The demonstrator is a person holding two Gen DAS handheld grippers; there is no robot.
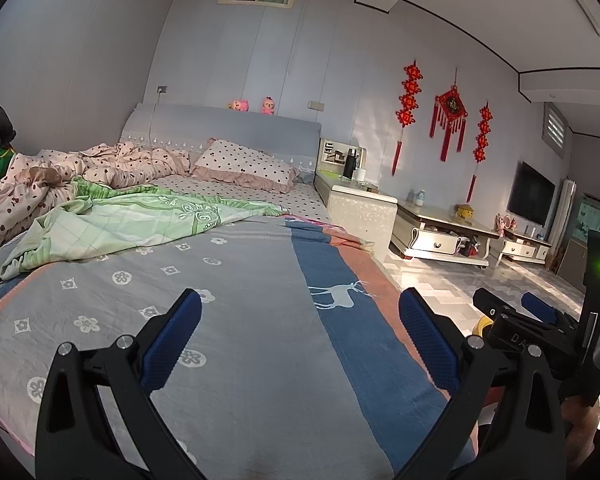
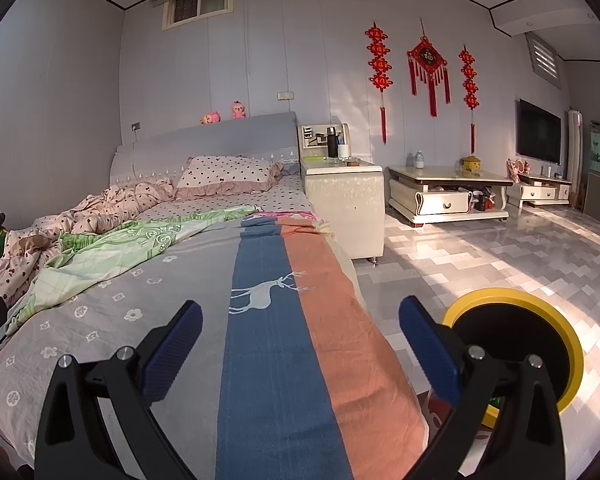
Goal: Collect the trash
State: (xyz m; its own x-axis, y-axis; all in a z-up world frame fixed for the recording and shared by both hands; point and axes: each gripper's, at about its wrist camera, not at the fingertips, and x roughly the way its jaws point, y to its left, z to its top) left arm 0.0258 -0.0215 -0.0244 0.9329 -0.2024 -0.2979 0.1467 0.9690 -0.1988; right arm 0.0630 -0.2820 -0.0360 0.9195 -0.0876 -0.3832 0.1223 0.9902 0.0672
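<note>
My left gripper [image 1: 300,304] hangs open over the foot of a bed [image 1: 240,280], with nothing between its blue pads [image 1: 172,344]. My right gripper [image 2: 300,308] is open too, above the bed's [image 2: 320,280] blue and orange bands near its right edge. A yellow-rimmed bin [image 2: 496,293] with a dark inside stands on the floor just right of the right gripper's finger. A sliver of the bin [image 1: 483,325] shows in the left wrist view, behind the right gripper's body [image 1: 512,336]. I make out no loose trash on the sheet.
A crumpled green quilt [image 1: 132,220] and a pink dotted quilt [image 1: 60,176] lie on the far left of the bed. A white nightstand [image 2: 344,204], a low table [image 2: 444,184] and a TV [image 2: 538,132] stand along the right wall. Tiled floor [image 2: 480,256] spreads right of the bed.
</note>
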